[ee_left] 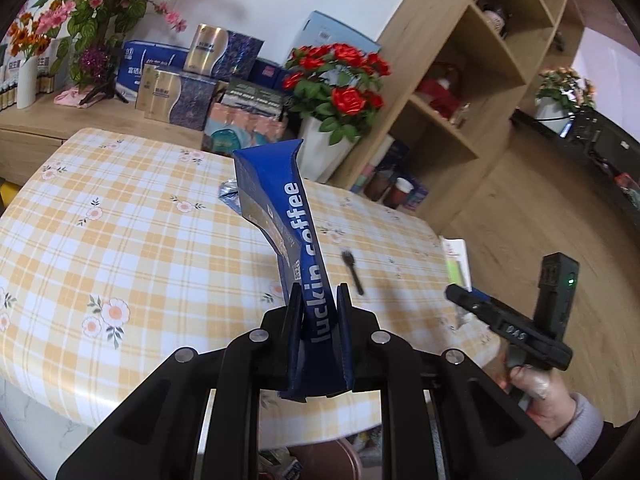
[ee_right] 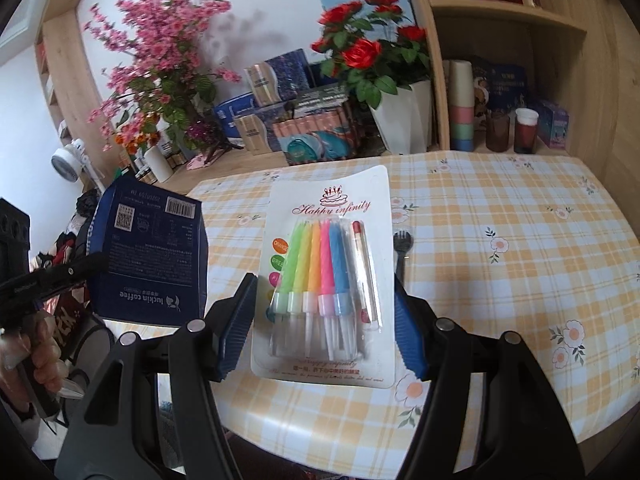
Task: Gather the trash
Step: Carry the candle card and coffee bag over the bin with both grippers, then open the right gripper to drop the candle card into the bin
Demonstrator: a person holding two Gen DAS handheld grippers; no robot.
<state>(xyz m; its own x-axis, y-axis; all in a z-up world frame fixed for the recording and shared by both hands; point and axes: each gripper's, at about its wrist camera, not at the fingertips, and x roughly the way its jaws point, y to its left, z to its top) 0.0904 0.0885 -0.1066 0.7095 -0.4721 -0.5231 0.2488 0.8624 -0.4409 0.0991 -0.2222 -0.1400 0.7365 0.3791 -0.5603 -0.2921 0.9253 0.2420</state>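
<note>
Yellow-checked oilcloth with little flowers covers the worktop [ee_right: 500, 216], and behind it a wooden sideboard is crowded with gift boxes, red roses [ee_left: 340, 76] in a white pot and pink blossom sprays [ee_right: 160, 52].

Held up over the near left part of the worktop is a flattened blue "luckin coffee" carton [ee_left: 308, 248]. It looks like thin, light card: stiff along its folds, easy to crush across its faces, so the creased edge is the sensible place to take it. The left tool [ee_left: 319, 296] does just that, its jaws narrowed almost shut on the carton's lower edge, the carton standing up and away from it.

Lying flat near the worktop's front edge is a blister card of birthday candles [ee_right: 326, 276], bright twisted sticks under clear plastic on white backing. I judge it light, slick on the plastic front and springy, best taken across its long card edges rather than on the bubble. The right tool [ee_right: 326, 316] stands wide, its blue ribbed pads on either side of the card's lower half; whether they press on the edges I cannot tell.

A small black plastic fork [ee_right: 400, 254] lies just beside the card's right edge, and a crumpled foil wrapper [ee_left: 229, 196] sits behind the carton.
</note>
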